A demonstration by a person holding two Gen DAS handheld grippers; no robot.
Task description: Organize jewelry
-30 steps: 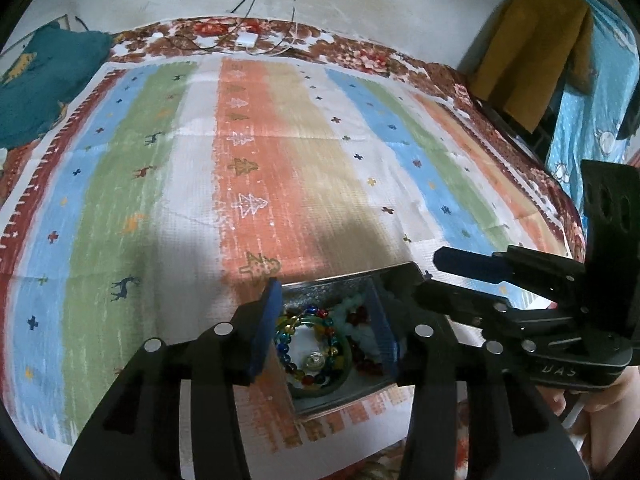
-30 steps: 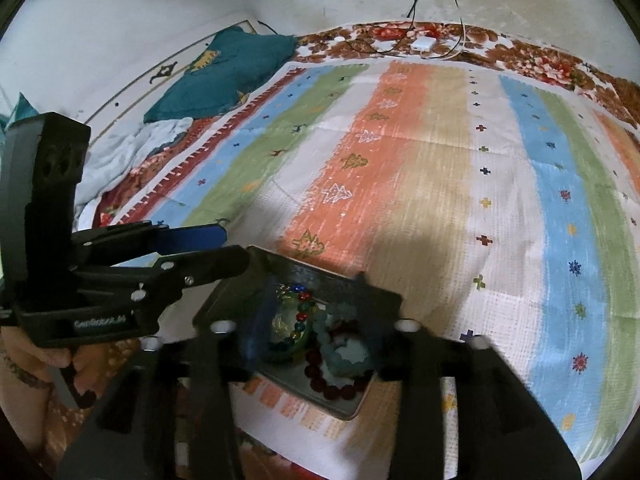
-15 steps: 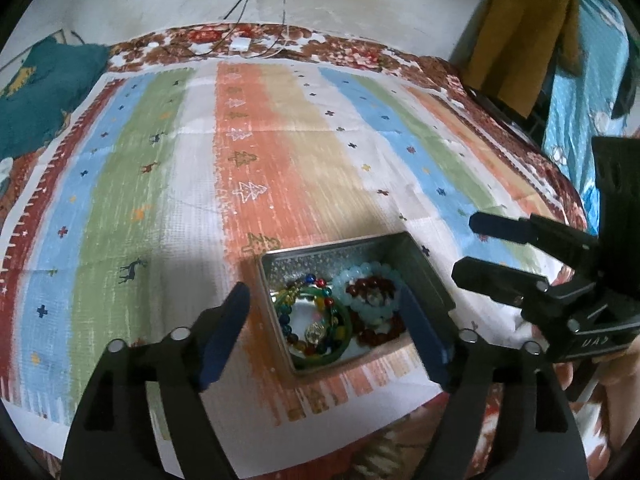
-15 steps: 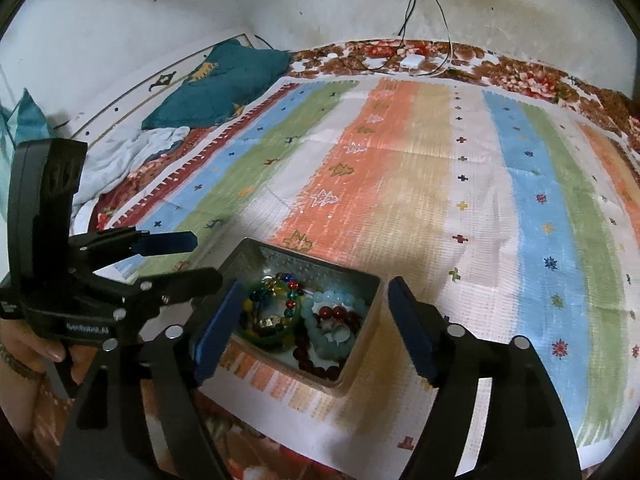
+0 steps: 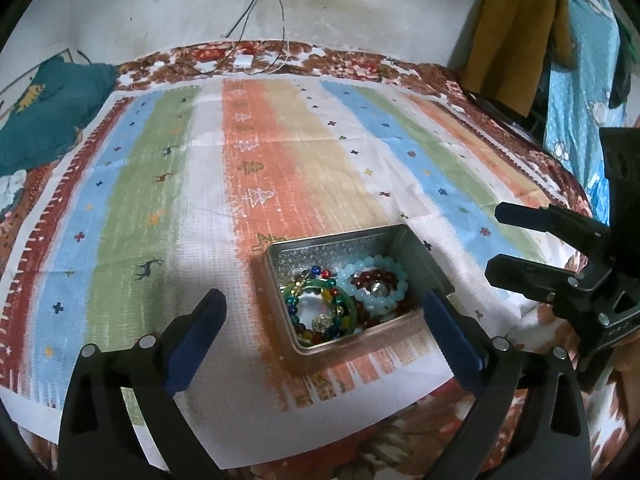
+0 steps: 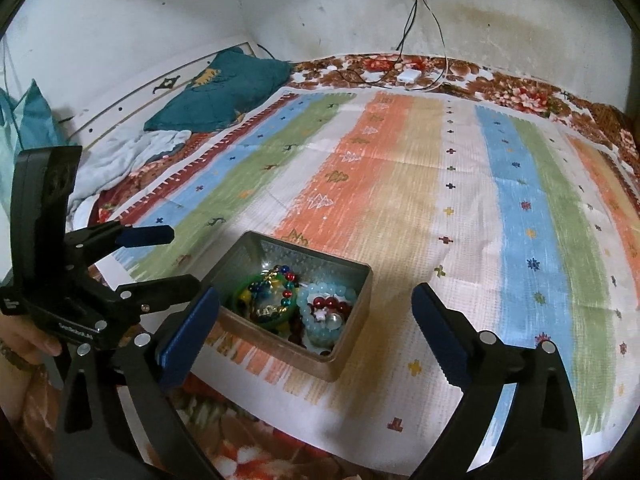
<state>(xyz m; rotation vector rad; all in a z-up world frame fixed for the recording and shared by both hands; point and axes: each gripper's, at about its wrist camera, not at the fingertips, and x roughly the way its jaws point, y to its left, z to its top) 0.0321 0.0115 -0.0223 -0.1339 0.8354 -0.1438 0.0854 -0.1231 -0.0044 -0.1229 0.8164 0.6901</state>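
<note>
An open metal tin (image 5: 424,258) (image 6: 352,344) sits near the front edge of a striped cloth. It holds a green and multicoloured bead bracelet (image 5: 320,312) (image 6: 268,292), a pale blue bead bracelet (image 5: 380,296) (image 6: 324,320) and dark red beads (image 5: 376,278). My left gripper (image 5: 324,334) is open and empty, raised above and behind the tin; it also shows in the right wrist view (image 6: 168,256). My right gripper (image 6: 316,324) is open and empty, raised on the tin's right; it also shows in the left wrist view (image 5: 494,242).
The striped cloth (image 5: 280,152) covers a floral bedspread (image 6: 520,92). A teal pillow (image 6: 224,88) and pale clothes (image 6: 132,152) lie at the back left. A white charger with cables (image 5: 244,60) lies at the back. Hanging clothes (image 5: 516,32) stand at the right.
Both grippers opened wide and pulled back and up from the tin. The tin with the bracelets stays on the cloth.
</note>
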